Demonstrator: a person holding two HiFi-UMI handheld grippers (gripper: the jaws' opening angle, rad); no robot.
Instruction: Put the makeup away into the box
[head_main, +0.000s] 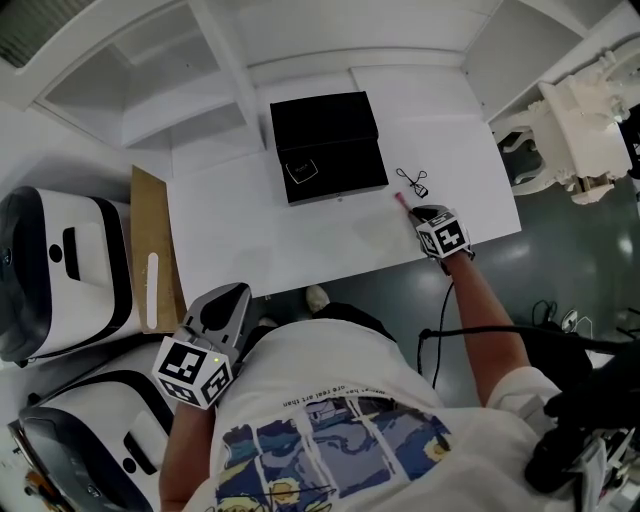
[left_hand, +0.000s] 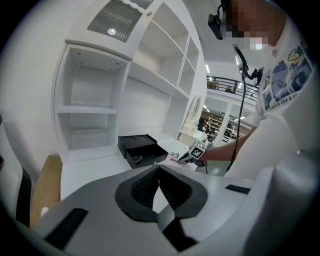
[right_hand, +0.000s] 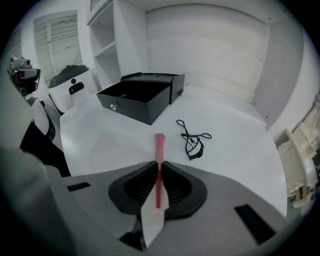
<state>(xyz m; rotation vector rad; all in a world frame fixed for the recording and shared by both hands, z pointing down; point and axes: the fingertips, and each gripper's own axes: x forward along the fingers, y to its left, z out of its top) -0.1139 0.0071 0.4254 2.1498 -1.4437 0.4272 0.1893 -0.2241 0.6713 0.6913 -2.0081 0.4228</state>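
Observation:
An open black box (head_main: 330, 150) stands at the back of the white table (head_main: 250, 235), with a small dark item (head_main: 302, 170) lying inside. My right gripper (head_main: 408, 207) is low over the table to the right of the box and is shut on a thin pink makeup stick (right_hand: 159, 145), whose rounded tip pokes out past the jaws. A black eyelash curler (right_hand: 194, 141) lies on the table just beyond that tip. My left gripper (head_main: 238, 292) hangs near the table's front edge by the person's body; its jaws meet at the tips with nothing between them (left_hand: 158, 166).
White shelving rises behind the table. Two white-and-black machines (head_main: 60, 270) and a brown board (head_main: 150, 250) stand to the left. White ornate furniture (head_main: 575, 130) is off the table's right end. A black cable runs along the right arm.

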